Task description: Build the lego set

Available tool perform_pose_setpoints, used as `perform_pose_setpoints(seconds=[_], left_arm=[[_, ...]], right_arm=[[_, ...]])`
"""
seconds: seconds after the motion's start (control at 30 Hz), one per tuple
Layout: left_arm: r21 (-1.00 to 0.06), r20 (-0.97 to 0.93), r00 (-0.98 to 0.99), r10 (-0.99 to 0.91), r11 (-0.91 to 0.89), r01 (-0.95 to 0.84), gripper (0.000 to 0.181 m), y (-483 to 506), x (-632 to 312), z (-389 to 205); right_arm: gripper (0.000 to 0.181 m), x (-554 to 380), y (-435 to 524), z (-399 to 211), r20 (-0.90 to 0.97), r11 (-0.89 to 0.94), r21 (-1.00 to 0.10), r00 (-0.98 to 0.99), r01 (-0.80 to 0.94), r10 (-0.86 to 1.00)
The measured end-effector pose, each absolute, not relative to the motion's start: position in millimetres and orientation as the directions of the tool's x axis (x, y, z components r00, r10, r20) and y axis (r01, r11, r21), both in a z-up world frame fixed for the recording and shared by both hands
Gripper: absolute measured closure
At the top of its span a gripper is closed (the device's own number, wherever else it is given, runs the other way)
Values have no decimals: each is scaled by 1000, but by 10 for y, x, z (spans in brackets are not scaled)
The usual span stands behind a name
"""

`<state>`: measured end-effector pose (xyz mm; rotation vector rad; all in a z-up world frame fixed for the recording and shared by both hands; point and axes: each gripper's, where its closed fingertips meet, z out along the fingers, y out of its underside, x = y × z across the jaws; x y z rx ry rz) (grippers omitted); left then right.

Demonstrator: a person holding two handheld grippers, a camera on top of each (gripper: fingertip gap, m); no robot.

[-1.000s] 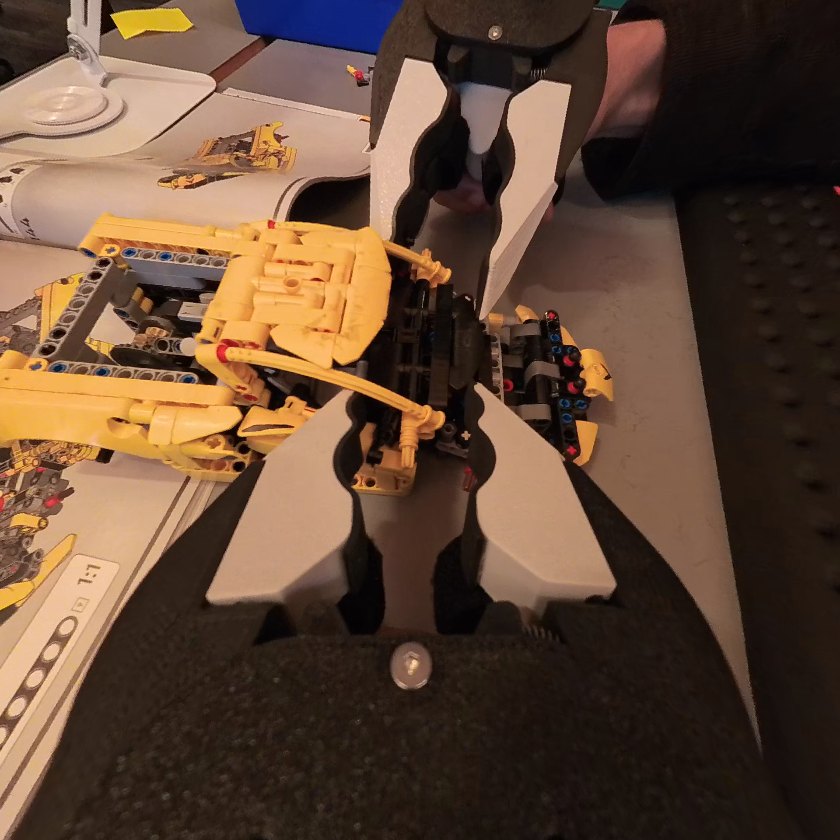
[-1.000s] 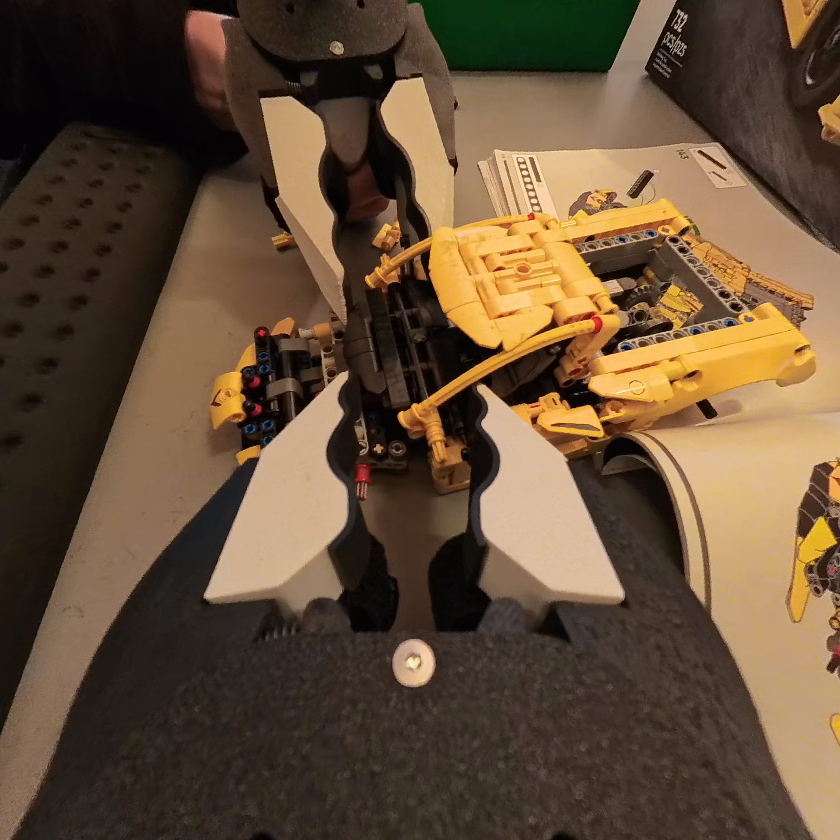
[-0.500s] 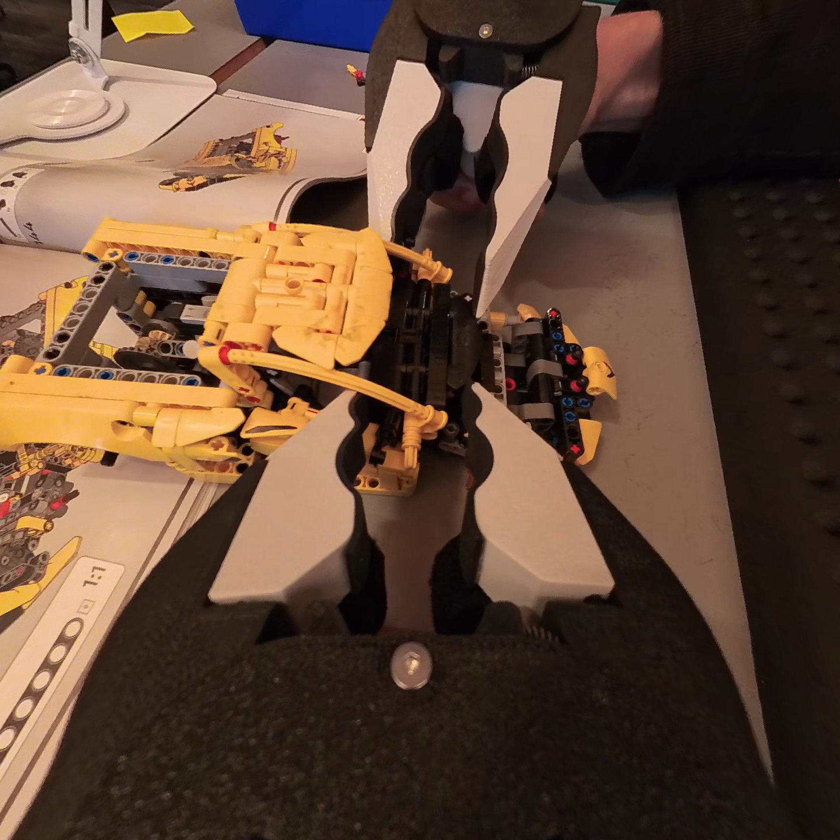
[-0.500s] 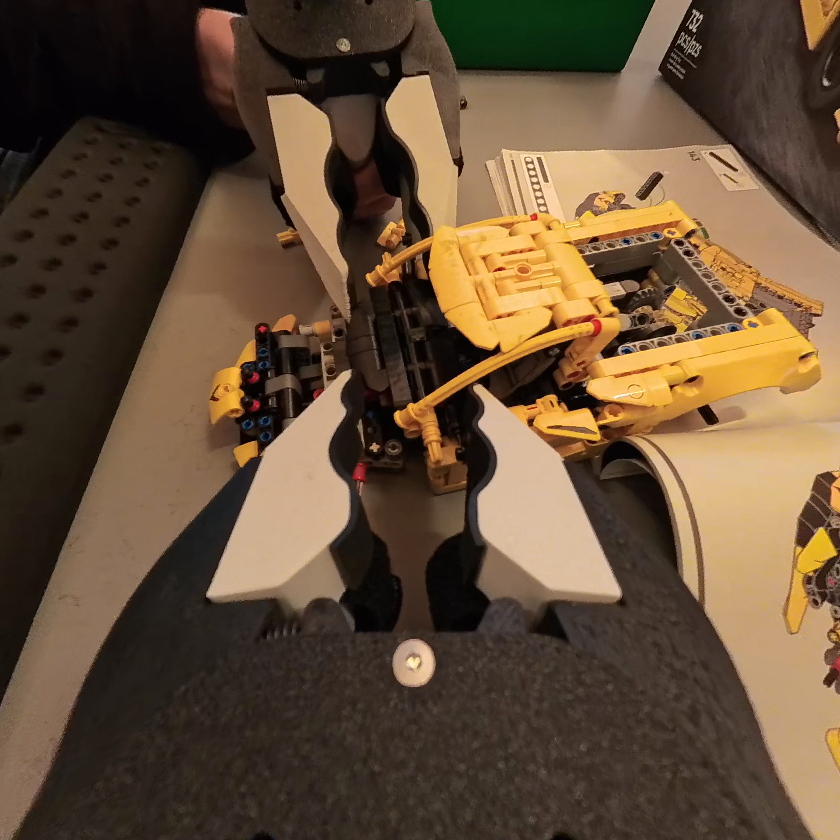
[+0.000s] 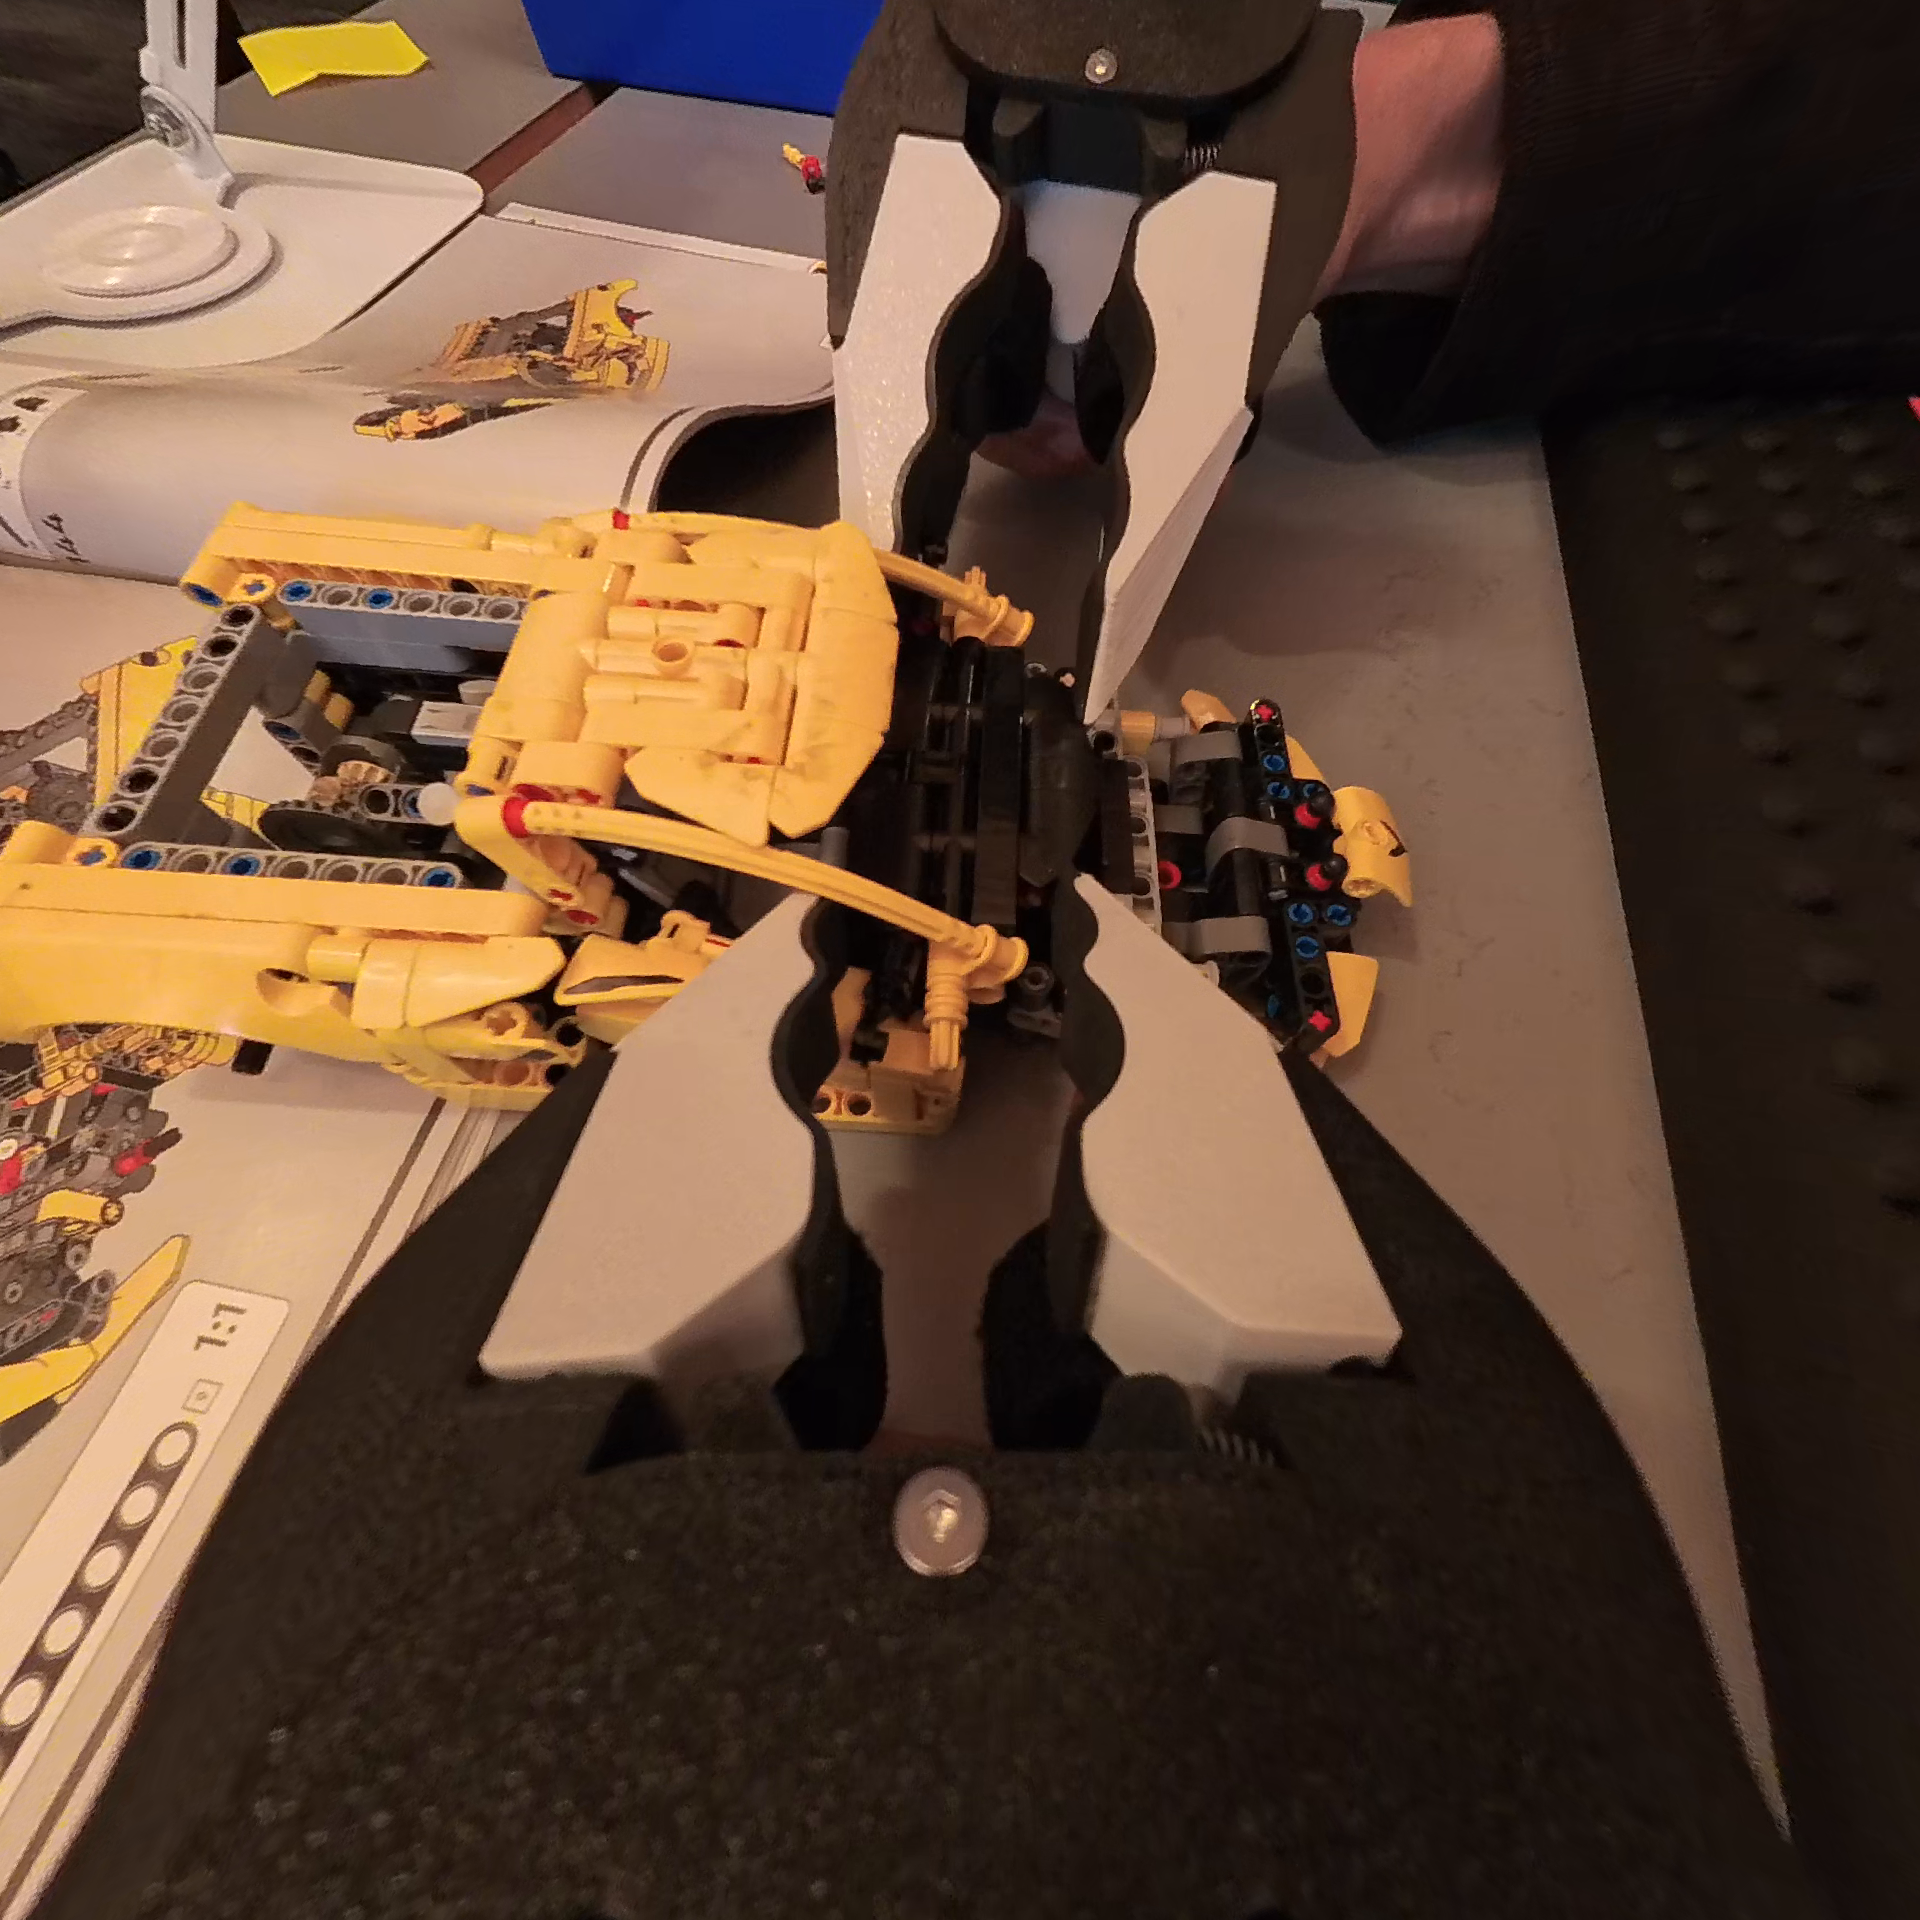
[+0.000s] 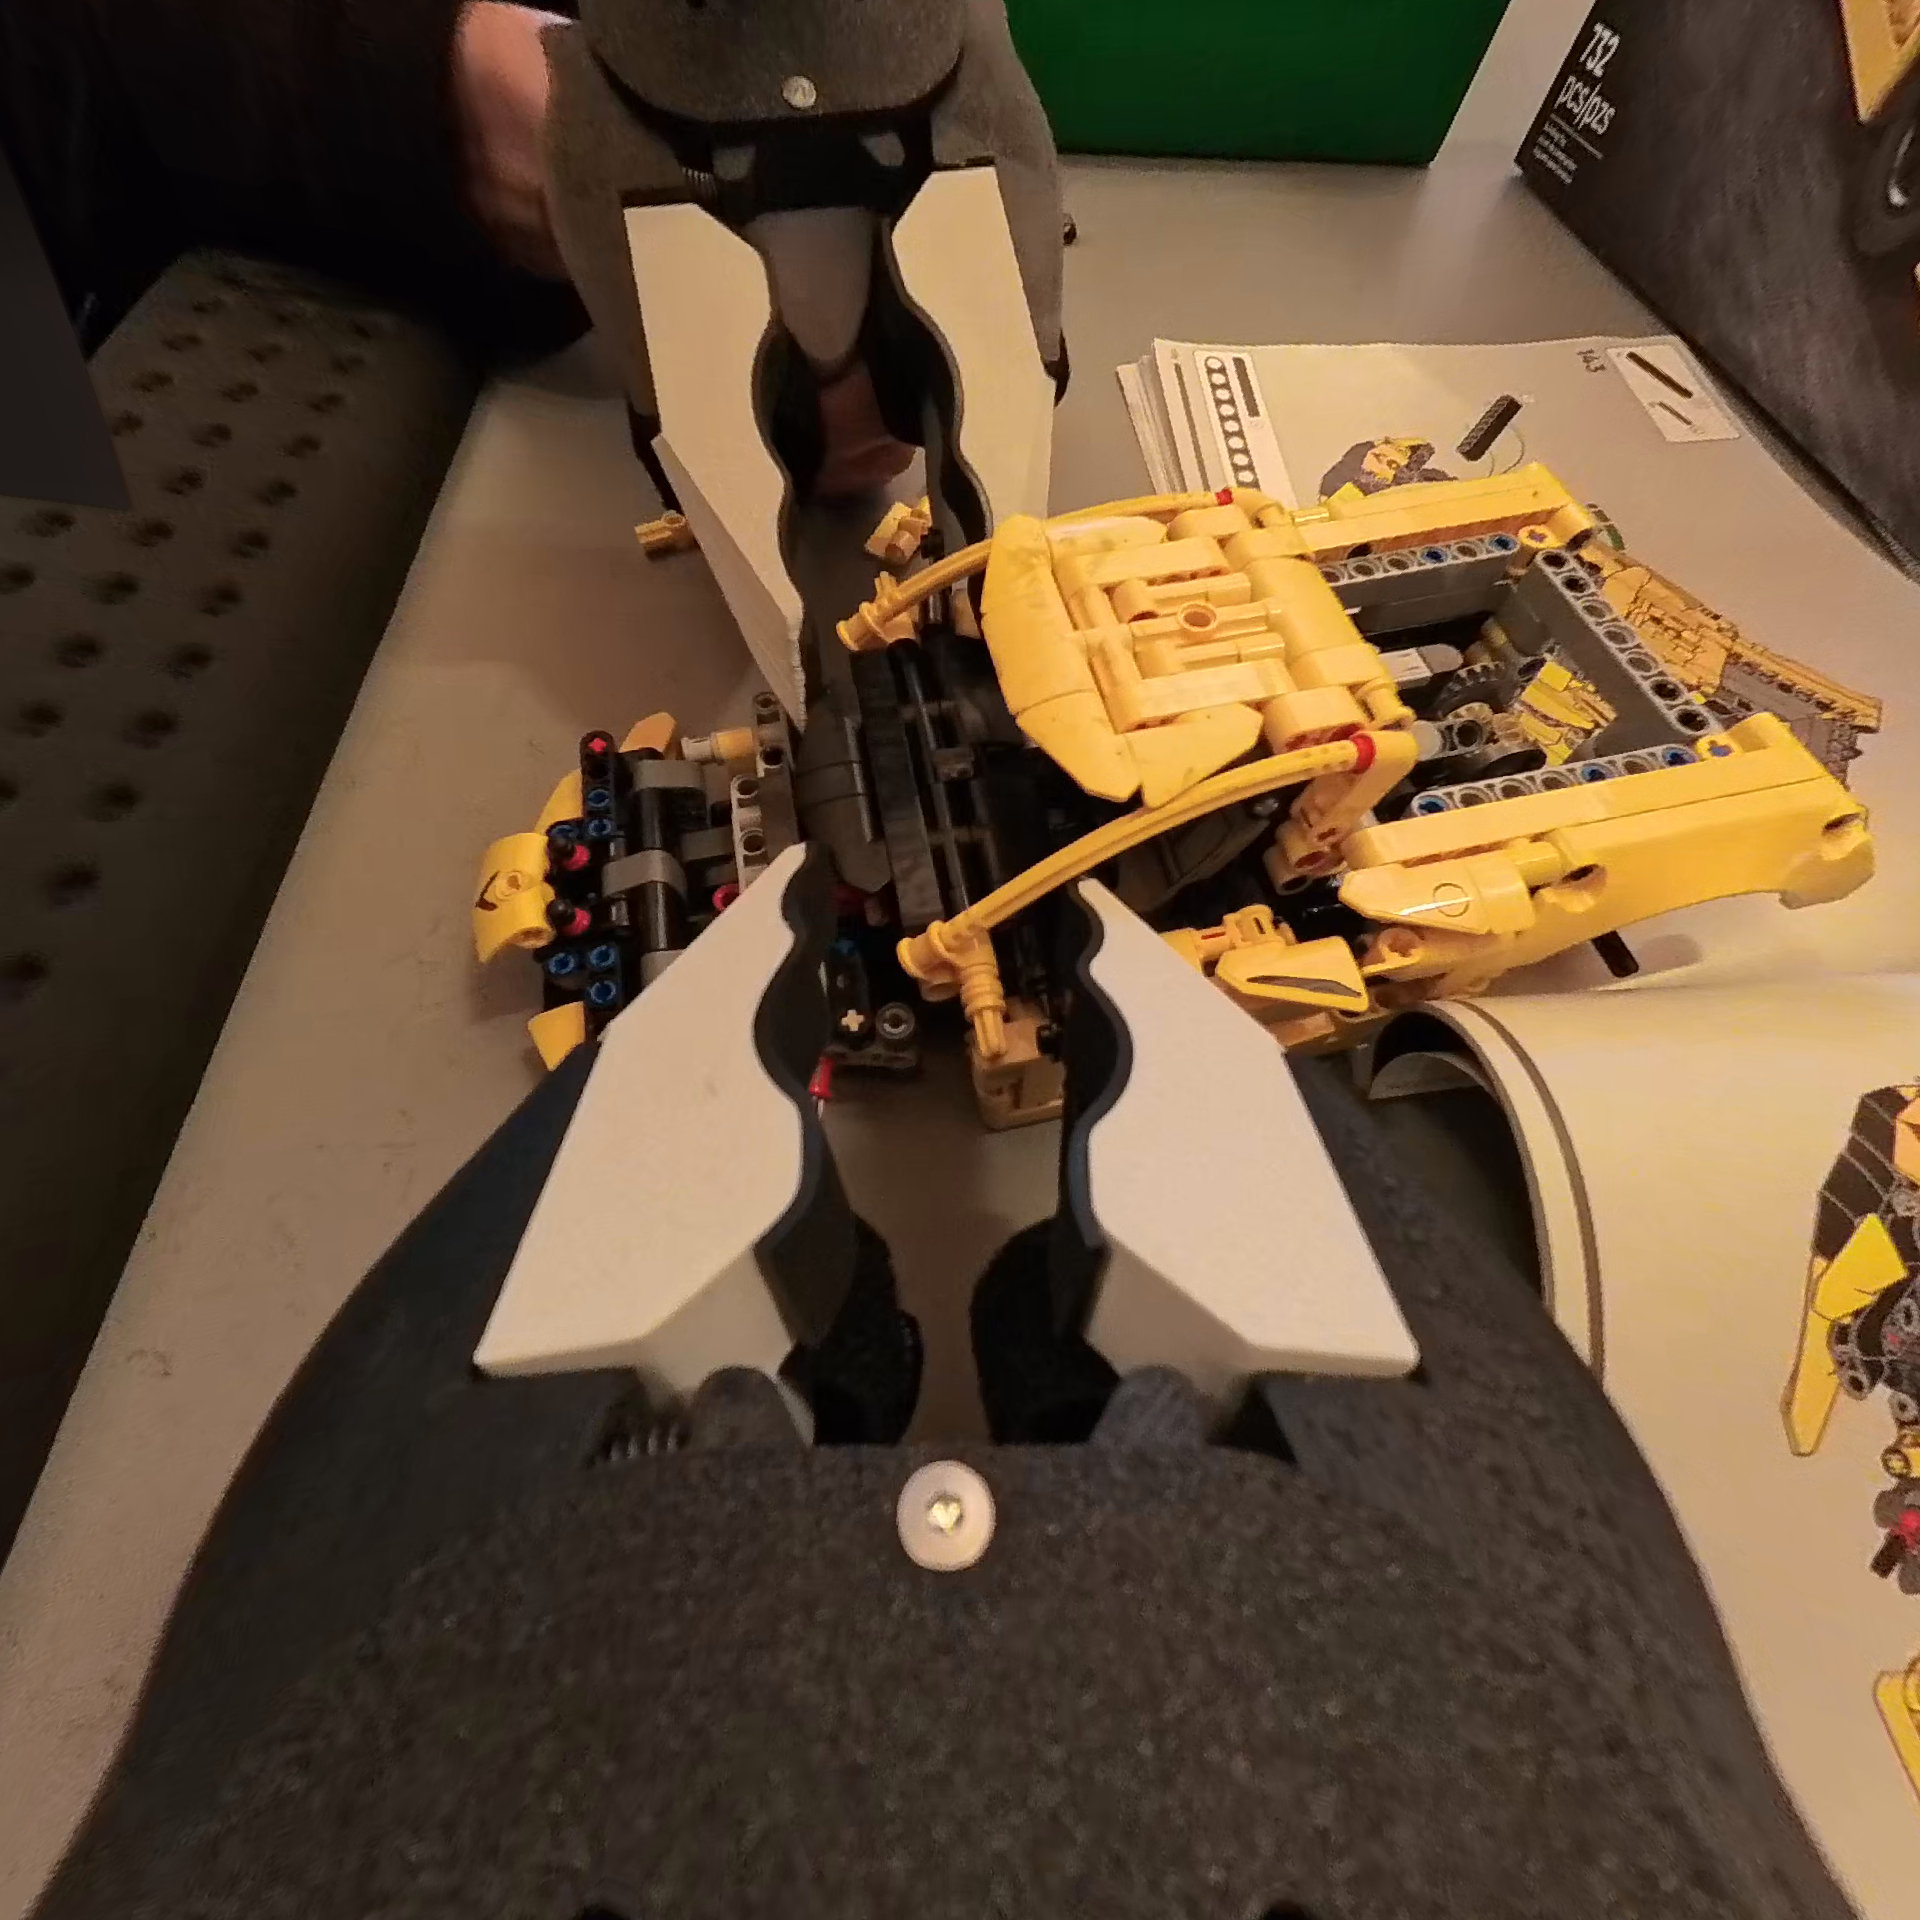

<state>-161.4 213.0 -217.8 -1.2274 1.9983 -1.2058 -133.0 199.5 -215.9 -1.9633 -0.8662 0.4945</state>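
Lying across the table [image 5: 1403, 582]: a half-built yellow and black lego vehicle [image 5: 675, 717], flat on its side, partly on the open instruction booklet [image 5: 260, 447].
Far left, left wrist view: a white stand base [image 5: 135, 249] on the booklet's far side, a yellow paper scrap [image 5: 332, 47] and a blue bin [image 5: 686, 47] behind it.
Yellow body: long beams and a curved panel reach left over the printed pages, with a thin yellow hose [image 5: 748, 852] arching across to the black section.
Black middle section [image 5: 977, 790]: ribbed, between the yellow body and the small end assembly; both grippers meet here from opposite sides.
Left gripper [image 5: 940, 914]: jaws parted to about the width of the black section, tips straddling it; I cannot tell whether the pads actually press on it.
Right gripper [image 6: 940, 883]: comes in from the opposite side, jaws likewise spread around the same black section; a firm grip cannot be told either.
End assembly [image 5: 1268, 862]: black and grey with blue and red pins and yellow claws, on bare table right of the grippers.
Far right, left wrist view: a dark studded mat [image 5: 1766, 831].
Right wrist view, top: a green bin [image 6: 1247, 73] and the dark set box [image 6: 1714, 156].
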Motion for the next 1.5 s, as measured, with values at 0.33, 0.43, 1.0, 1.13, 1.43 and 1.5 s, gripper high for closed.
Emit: perform_pose_setpoints(seconds=[0.33,0.43,1.0,1.13,1.43,1.5], left_arm=[[-884,33,-483,-875,200,-423,134,2104,-1682,-2135],[-894,63,-481,-875,164,-416,128,2127,-1749,-2068],[-902,-53,-334,-941,189,-389,162,2501,-1911,-2015],[-884,-68,-365,-929,225,-409,165,2434,-1914,-2076],[-855,-134,-390,-911,305,-419,176,2387,-1943,-2136],[-855,-134,-390,-911,305,-419,176,2386,-1946,-2136]], right_arm=[[127,-1364,1911,-2080,-85,-391,-872,695,295,714],[128,-1262,1846,-1980,-102,-383,-892,719,240,688],[155,-1064,1899,-2057,-80,-360,-909,759,210,646],[158,-1040,1891,-2080,-124,-394,-900,755,189,644],[170,-1060,1854,-2084,-159,-417,-891,740,177,653],[170,-1061,1856,-2084,-166,-420,-891,740,170,652]])
